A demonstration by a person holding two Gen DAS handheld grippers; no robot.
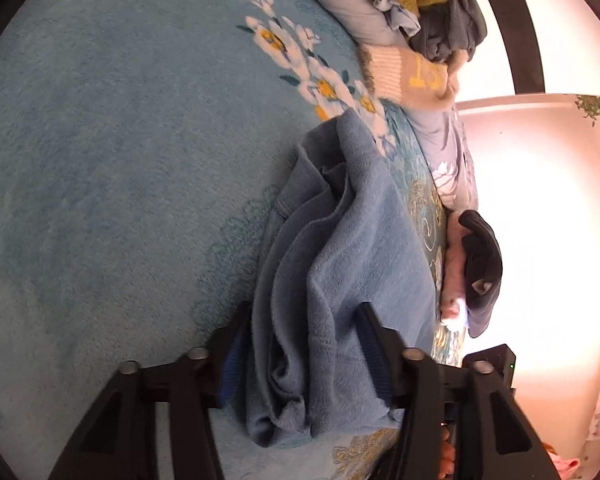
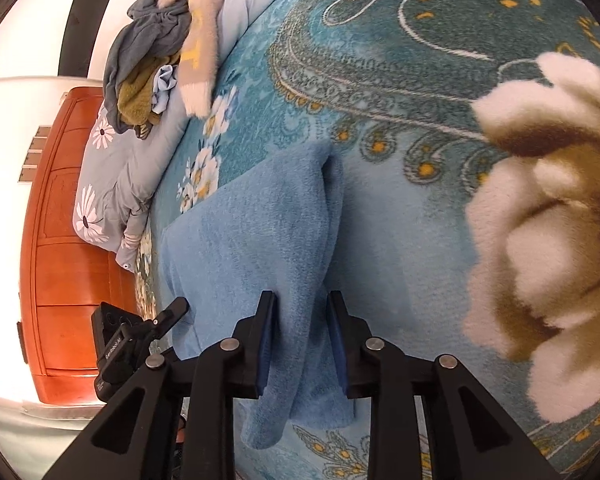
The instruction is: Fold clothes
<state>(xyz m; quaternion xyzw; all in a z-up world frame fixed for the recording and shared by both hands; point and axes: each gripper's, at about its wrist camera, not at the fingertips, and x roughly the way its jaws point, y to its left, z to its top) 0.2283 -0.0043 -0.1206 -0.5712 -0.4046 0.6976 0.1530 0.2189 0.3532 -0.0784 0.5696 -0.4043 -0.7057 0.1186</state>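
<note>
The blue fleece garment lies partly folded on the bed blanket. The left gripper and right gripper straddle its near edge, jaws apart, pads apparently not pressing. Beyond the garment, a clothes pile waits unfolded.

Teal floral blanket, flowered grey quilt, orange wooden cabinet.

Both my cameras ride just behind their fingers, tipped steeply down, very close over the blue fleece garment on the bed blanket. My left view takes its bunched near edge; my right view its smoother side. Both share the garment and, beyond it, the clothes pile.
</note>
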